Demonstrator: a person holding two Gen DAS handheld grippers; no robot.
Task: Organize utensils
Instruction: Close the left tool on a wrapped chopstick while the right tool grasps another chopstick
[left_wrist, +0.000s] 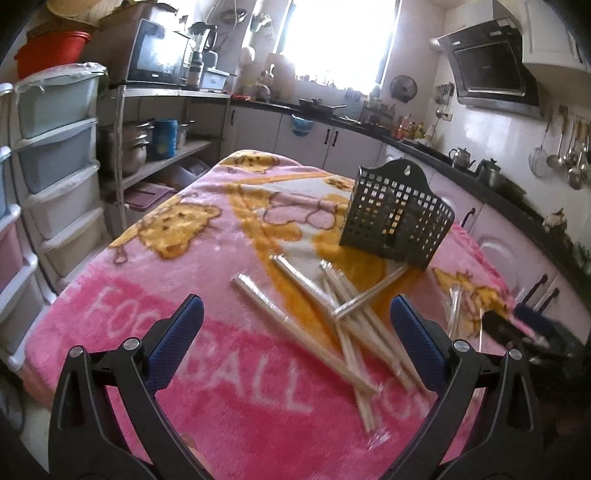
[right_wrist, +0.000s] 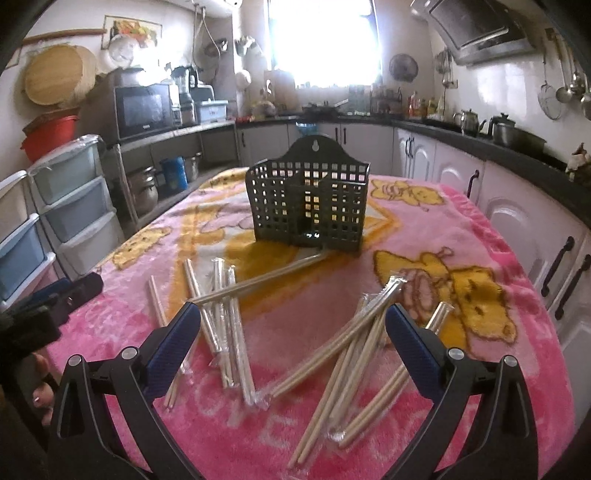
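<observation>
A dark perforated utensil holder (right_wrist: 308, 206) stands upright on the pink blanket-covered table (right_wrist: 424, 229); the left wrist view shows the holder (left_wrist: 397, 214) from the left. Two loose piles of wrapped wooden chopsticks lie in front of it: a left pile (right_wrist: 221, 317) and a right pile (right_wrist: 354, 343). The left pile (left_wrist: 332, 317) also shows between my left fingers. My left gripper (left_wrist: 297, 332) hovers open above the table, holding nothing. My right gripper (right_wrist: 293, 339) is open too, above the gap between both piles. In the left wrist view the right gripper (left_wrist: 524, 325) appears at the right edge.
Plastic drawer towers (left_wrist: 55, 155) stand left of the table. White cabinets (right_wrist: 517, 221) under a black counter run along the right and back. A shelf with a microwave (right_wrist: 142, 109) and pots is at far left. A person's hand (right_wrist: 37, 391) shows at the lower left.
</observation>
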